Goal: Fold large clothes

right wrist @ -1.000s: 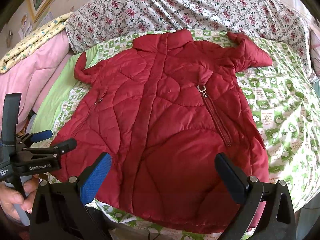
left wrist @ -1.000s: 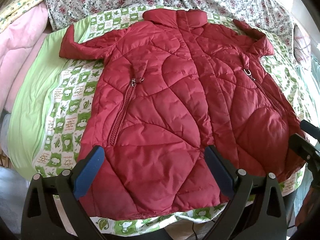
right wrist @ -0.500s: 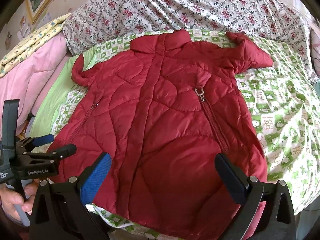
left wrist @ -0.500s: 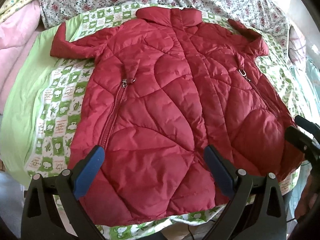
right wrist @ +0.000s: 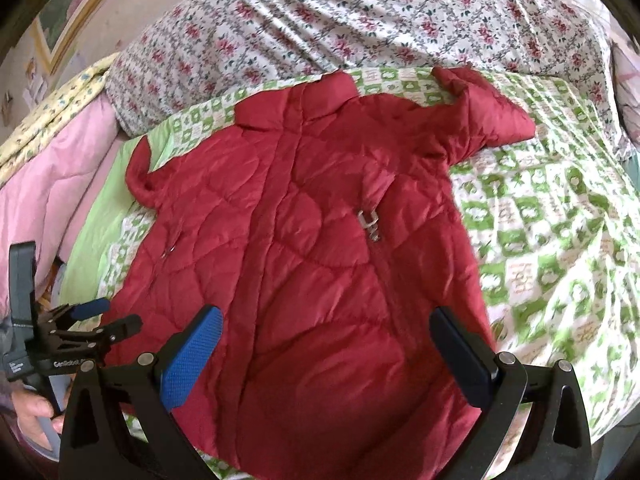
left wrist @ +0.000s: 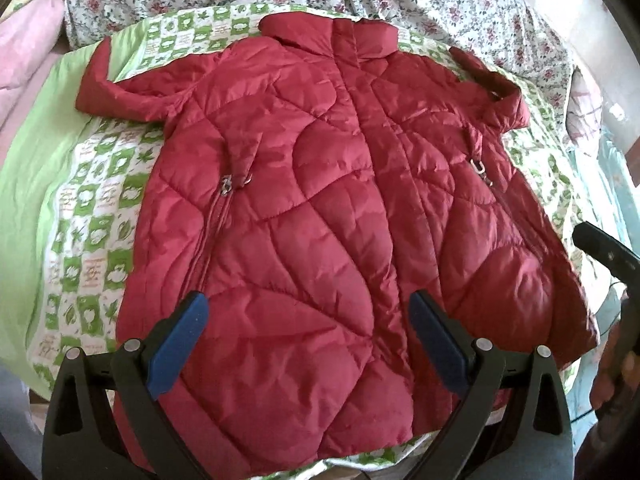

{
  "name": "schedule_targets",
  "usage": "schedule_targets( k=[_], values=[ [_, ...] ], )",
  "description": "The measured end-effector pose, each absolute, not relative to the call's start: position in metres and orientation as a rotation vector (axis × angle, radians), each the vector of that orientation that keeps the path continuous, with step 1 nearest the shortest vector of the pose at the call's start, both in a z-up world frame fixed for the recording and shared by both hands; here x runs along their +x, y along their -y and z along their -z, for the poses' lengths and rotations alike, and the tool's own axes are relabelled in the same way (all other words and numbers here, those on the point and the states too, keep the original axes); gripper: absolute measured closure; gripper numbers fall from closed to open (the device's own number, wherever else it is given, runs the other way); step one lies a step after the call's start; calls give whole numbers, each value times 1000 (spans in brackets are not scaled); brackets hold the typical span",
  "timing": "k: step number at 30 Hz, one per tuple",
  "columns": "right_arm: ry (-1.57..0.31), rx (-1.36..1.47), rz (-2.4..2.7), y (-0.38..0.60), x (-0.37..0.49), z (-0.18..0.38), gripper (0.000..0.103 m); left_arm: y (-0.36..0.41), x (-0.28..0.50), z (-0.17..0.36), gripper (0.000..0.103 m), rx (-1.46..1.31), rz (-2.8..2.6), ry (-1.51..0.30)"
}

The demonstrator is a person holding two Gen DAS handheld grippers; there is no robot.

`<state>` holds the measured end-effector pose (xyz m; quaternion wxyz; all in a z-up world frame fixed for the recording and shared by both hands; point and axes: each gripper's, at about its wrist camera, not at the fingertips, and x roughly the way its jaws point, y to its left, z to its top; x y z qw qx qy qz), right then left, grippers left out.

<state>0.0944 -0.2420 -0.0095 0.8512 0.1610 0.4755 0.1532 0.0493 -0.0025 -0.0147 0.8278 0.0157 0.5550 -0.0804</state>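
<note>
While both the left gripper (left wrist: pixel 304 340) and right gripper (right wrist: pixel 326 344) are held wide apart and empty, the slippery red jacket (left wrist: pixel 340 220) could be pinched unevenly, so a crooked fold is risked.

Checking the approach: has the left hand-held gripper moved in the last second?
Yes. In the left wrist view the jacket lying on the bed looms larger, so the left hand-held gripper, jaws open, has advanced toward it.

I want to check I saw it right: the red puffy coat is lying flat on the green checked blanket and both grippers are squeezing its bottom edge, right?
Not quite. The red quilted coat does lie flat on the green checked blanket, but neither gripper is squeezing it. In the left wrist view the left gripper is open above the hem, and in the right wrist view the right gripper is open too.
</note>
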Motion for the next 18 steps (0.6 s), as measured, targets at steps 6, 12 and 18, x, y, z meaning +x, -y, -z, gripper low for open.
schedule_targets(
  k=[6,12,18],
  values=[
    [-1000,448,-353,266,125,10,0,-2,68,20,3,-2,168,-1176],
    [-991,490,-323,294,168,6,0,-16,91,30,3,-46,115,-1181],
    [-970,397,-224,317,239,7,0,-32,114,28,3,-94,59,-1104]
  ],
)
